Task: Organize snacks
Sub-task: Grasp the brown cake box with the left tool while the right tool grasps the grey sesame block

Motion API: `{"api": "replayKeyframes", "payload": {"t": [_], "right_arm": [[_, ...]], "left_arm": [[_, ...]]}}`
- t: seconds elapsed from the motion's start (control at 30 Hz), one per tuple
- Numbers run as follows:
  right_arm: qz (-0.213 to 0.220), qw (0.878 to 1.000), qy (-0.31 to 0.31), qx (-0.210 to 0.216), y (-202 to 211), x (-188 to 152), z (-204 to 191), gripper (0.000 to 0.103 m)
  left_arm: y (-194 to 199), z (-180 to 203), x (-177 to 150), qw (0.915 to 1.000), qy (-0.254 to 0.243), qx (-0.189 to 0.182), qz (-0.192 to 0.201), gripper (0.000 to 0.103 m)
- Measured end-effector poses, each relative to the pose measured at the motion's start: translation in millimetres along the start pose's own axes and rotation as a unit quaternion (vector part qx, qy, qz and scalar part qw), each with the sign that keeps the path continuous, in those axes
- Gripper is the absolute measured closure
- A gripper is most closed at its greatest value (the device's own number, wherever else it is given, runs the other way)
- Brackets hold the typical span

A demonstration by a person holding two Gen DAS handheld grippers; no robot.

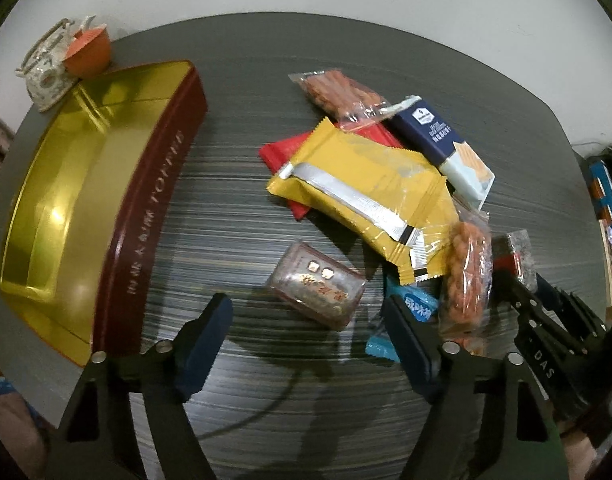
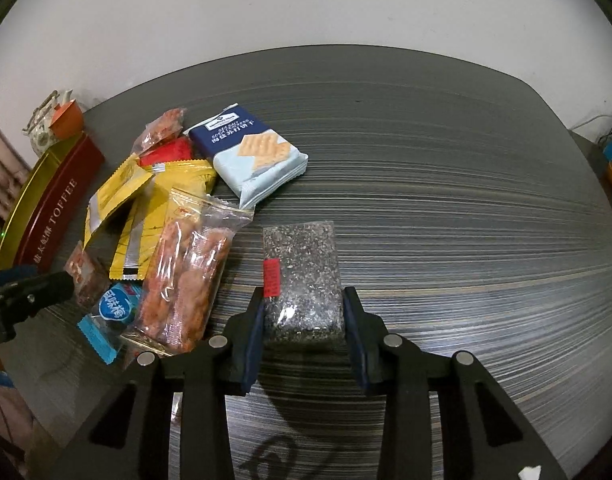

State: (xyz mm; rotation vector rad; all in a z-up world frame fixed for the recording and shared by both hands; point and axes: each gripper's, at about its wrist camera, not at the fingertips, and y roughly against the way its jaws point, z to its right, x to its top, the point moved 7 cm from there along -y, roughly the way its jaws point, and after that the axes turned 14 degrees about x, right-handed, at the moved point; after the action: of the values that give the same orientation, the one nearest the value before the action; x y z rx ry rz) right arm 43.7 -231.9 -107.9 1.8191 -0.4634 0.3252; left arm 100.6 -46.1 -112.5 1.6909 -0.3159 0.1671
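On the dark striped table (image 2: 446, 184), right gripper (image 2: 303, 316) has its fingers pressed on both sides of a speckled black sesame bar (image 2: 301, 276) with a small red label; the bar's far end lies on the table, apart from the main pile. Left gripper (image 1: 308, 334) fingers spread wide, holding nothing, hovering over a small clear-wrapped brown snack block (image 1: 318, 286) that lies alone just in front of the pile. Pile, in the left view: yellow packet (image 1: 370, 188) with silver seam on top of a red packet (image 1: 289, 152), navy and pale blue cracker pack (image 1: 446, 144) touching it on the far side, clear bag of orange fried twists (image 1: 342, 94) at the back, second clear bag of twists (image 1: 466, 280) near the left gripper's right finger, small blue candy wrapper (image 1: 414, 308) partly hidden beneath. Open toffee tin (image 1: 85, 208), gold inside, maroon wall, sits left of the pile, well apart from it; nothing visible inside. Behind the tin: an orange cup (image 1: 87, 54) against a patterned holder (image 1: 45, 76).
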Motion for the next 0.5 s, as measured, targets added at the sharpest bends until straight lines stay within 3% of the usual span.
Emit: {"api": "replayKeyframes", "payload": {"t": [0.43, 0.5], "right_arm": [[0.006, 1.0, 0.001, 0.0, -3, -2, -3, 0.069], [0.007, 1.0, 0.001, 0.0, -2, -2, -2, 0.069]], "left_arm": [[-22, 12, 7, 0.9997, -0.016, 0.013, -0.01, 0.032], [-24, 13, 8, 0.9997, -0.017, 0.016, -0.011, 0.04]]}}
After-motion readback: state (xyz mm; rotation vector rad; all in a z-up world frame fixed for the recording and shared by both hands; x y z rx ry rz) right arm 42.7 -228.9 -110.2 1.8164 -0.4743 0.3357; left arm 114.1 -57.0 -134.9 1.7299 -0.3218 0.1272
